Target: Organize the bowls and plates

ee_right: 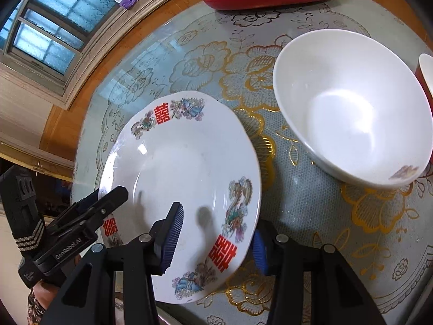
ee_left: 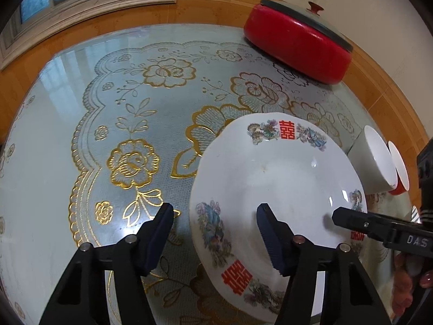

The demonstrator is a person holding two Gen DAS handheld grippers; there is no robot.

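both my grippers straddle the plate [ee_left: 276, 178] rim: left gripper [ee_left: 216, 233] apart, right gripper [ee_right: 216, 239] apart, outer pad half hidden; white bowl [ee_right: 351, 108] beside.

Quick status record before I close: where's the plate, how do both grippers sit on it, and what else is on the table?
plate: empty, on the table
left gripper: open, fingers either side of the plate's left rim
right gripper: open, fingers either side of its right rim
white bowl: upright, empty, right of the plate, apart from it
red bowl: beyond the white bowl, mostly out of frame
red pot: lidded, far edge
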